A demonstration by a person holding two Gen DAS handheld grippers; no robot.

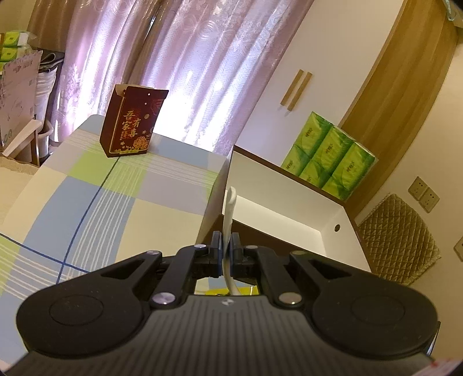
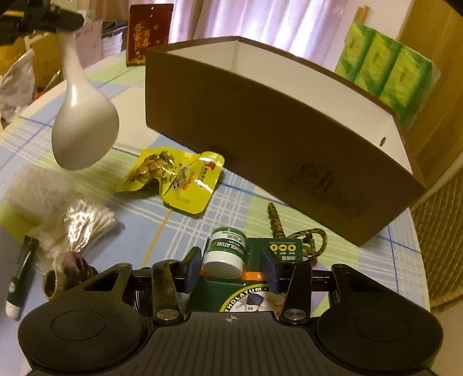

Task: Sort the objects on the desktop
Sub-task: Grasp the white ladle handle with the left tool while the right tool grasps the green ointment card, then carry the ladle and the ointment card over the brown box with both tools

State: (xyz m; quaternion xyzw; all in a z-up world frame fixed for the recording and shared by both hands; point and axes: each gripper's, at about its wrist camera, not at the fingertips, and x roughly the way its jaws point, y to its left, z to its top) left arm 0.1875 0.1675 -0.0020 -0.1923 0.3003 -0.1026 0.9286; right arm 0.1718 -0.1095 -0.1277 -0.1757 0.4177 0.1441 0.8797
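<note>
My left gripper (image 1: 228, 245) is shut on the handle of a white spoon (image 1: 229, 211), held edge-on above the near wall of the brown box (image 1: 289, 199) with a white inside. In the right wrist view the same left gripper (image 2: 43, 20) is at the top left, and the spoon (image 2: 84, 127) hangs bowl-down above the table, left of the brown box (image 2: 260, 138). My right gripper (image 2: 231, 267) is open, low over the table. A small green-and-white Mentholatum jar (image 2: 224, 254) lies between its fingers on a green carton (image 2: 254, 289), with a gap at the right pad.
On the checked tablecloth (image 2: 144, 219) lie a yellow snack packet (image 2: 173, 179), a cotton swab bundle (image 2: 86, 225), a green tube (image 2: 20, 277), a leopard-print band (image 2: 289, 231) and a purple-brown roll (image 2: 66, 272). A red carton (image 1: 131, 124) stands far back. Green tissue packs (image 1: 327, 156) sit behind the box.
</note>
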